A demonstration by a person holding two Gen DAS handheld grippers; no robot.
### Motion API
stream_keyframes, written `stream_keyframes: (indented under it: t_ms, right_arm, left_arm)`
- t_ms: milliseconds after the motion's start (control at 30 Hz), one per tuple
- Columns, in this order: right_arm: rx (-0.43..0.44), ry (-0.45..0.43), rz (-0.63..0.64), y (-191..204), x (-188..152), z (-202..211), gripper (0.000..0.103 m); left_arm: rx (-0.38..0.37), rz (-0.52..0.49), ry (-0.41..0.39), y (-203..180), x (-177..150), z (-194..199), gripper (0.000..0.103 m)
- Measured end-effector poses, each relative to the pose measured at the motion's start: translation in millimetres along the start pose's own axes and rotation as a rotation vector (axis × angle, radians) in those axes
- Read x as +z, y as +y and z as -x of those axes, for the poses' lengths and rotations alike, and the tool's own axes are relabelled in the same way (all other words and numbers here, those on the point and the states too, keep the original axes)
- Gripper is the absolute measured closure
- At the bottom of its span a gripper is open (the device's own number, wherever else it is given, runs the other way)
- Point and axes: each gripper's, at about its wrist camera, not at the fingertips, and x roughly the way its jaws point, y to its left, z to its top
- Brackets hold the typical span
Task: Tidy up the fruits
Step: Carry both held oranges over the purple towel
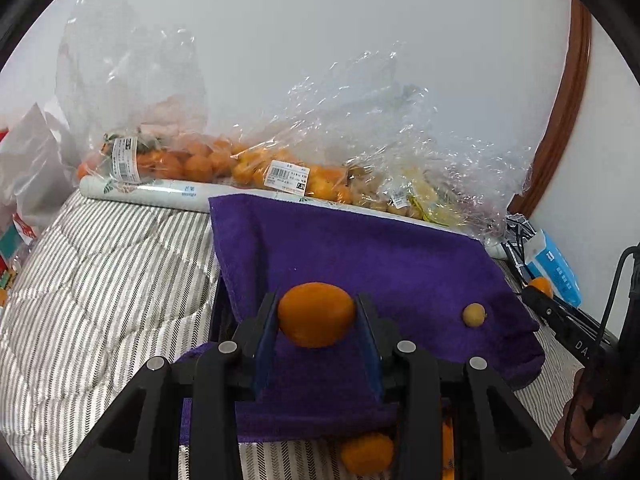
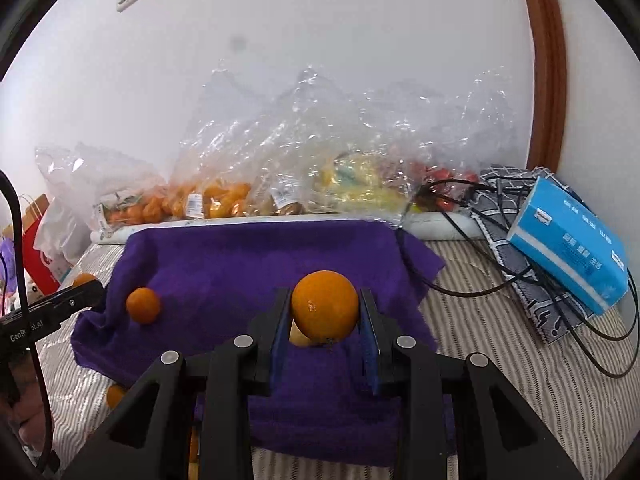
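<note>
The left gripper point(image 1: 316, 316) pinches an orange mandarin point(image 1: 316, 314) between its blue pads, jaws closed to the fruit's width, above the purple towel point(image 1: 360, 248). The right gripper point(image 2: 325, 312) likewise clamps a rounder orange point(image 2: 325, 306) over that towel. Its arm, seen beside the towel, reads "GenRobot.AI". A small yellowish fruit point(image 1: 474, 314) lies on the towel. Beyond the towel, bagged oranges point(image 1: 192, 164) carry barcode price labels; the blue tissue pack's point(image 2: 572, 240) print is unreadable.
</note>
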Motion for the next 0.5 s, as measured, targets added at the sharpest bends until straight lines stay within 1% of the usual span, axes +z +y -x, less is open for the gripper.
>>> stream_keyframes:
  t_ms: [167,500]
  right_arm:
    - [-0.003,0.020,-0.002,-1,-3,-7,0.071]
    - [-0.001,0.070,0.038,8,-13,-20,0.071]
  left_arm:
    - [0.004,0.006,0.000,2,-2,-4,0.067]
    - [0.006,0.001,0.034,1,-6,-13,0.067]
